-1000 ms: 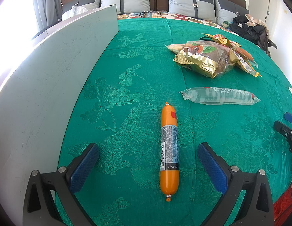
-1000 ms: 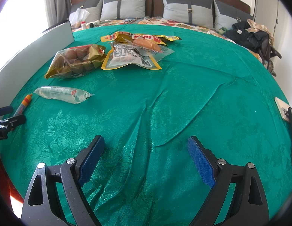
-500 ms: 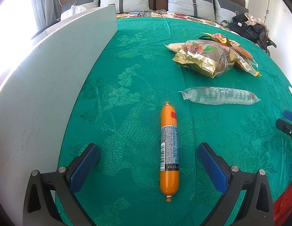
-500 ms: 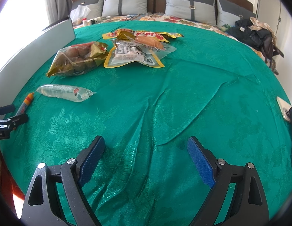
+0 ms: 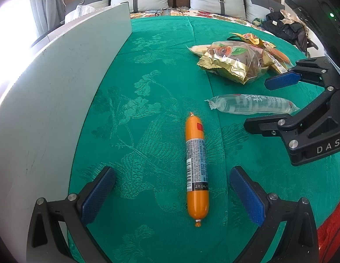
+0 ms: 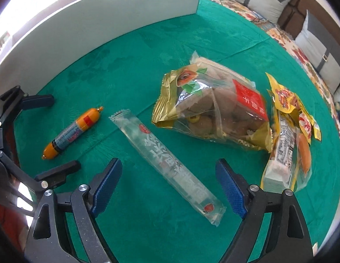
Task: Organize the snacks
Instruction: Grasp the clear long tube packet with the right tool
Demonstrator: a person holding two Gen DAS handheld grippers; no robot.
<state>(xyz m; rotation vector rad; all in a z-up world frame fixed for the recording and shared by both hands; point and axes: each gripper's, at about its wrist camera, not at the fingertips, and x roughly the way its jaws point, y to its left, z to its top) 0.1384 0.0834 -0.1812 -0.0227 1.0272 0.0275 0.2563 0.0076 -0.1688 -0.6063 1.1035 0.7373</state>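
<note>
Green patterned cloth (image 5: 161, 70) covers the whole work surface, and a clear plastic tube of snacks (image 6: 167, 164) lies on it, serving here as the landmark. Just to one side of the tube rests an orange sausage stick (image 5: 196, 171), and beyond the sausage a white board (image 5: 60, 100) stands upright along the cloth's edge. On the tube's other side sits a gold bag of round brown snacks (image 6: 213, 109), and past that bag is a small pile of yellow packets (image 6: 288, 135).

The tube looks light, with a thin, slippery, crinkly wrapper, and its contents may crack if squeezed hard. A gentle hold across the middle of its length seems best, not on the flat sealed ends. The sausage looks firm, smooth and apt to roll; its labelled middle is the likely place to take it.

The right gripper (image 6: 170, 188) points steeply down over the tube, its blue-padded fingers (image 6: 107, 186) one on each side of the near half. They stand wide apart and are closing, not touching the wrapper. The left gripper (image 5: 172, 197) tilts down over the sausage, fingers wide apart on both sides, clear of it.
</note>
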